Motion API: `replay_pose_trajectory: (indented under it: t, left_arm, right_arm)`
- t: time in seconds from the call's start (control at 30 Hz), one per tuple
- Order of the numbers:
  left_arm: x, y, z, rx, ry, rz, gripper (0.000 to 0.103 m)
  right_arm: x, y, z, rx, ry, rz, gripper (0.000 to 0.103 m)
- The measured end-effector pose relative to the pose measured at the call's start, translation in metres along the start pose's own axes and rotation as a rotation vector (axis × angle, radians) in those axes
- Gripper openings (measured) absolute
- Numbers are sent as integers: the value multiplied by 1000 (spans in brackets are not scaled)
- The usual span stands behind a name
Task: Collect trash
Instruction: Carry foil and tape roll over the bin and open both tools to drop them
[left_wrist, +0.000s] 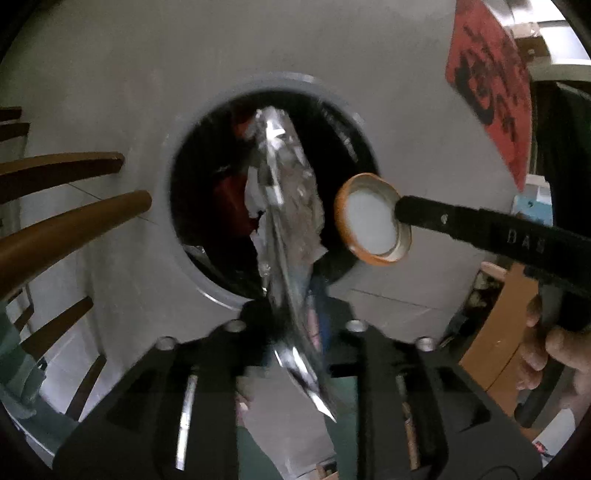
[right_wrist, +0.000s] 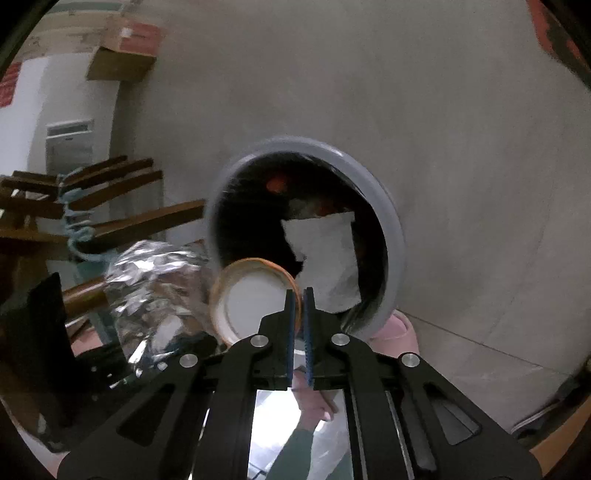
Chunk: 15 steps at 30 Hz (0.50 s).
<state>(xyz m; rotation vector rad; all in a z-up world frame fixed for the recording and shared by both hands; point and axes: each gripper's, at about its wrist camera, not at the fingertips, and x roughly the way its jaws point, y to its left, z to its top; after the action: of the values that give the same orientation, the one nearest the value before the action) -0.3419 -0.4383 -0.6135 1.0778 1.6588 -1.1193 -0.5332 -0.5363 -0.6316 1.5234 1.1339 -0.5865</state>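
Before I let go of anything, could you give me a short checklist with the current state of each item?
1. Foil lined up with the bin mouth: ok in the left wrist view.
2. Lid fully over the mouth: not ok, it overlaps the rim in both views.
3. Right gripper pinching the lid's edge: ok, it looks held.
4. Left gripper gripping the foil: cannot tell, the foil is blurred there.
5. Room in the bin: ok, the paper lies well below the rim.
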Motion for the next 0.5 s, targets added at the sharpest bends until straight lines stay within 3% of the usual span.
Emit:
replay_pose_trajectory:
  t: [0.03, 0.07, 0.1, 0.17, 0.27, 0.4, 0.5]
  left_arm:
    - [8, 3, 1, 0, 18, 4, 51]
    - [13, 4, 2, -2, 30, 3, 60]
    - [18, 5, 2, -2, 37, 5, 60]
    - [16, 6, 0, -5, 37, 21, 68]
    - [1, 6, -5, -22, 3, 32, 76]
    - [-36, -2, -16, -9, -48, 4, 76]
    - [-75, -11, -24, -9, -103, 0, 77]
  right_arm:
    - [7, -3, 3, 3, 9, 3, 10]
    - [11, -4, 4, 6, 16, 2, 17]
    - [13, -5, 5, 8, 19, -8, 33]
    - [11, -6, 5, 7, 15, -20, 44]
    - [2, -6, 4, 12, 7, -21, 44]
    - [-31, -3, 1, 17, -30, -7, 46]
    - [-62, 10, -4, -11, -60, -7, 54]
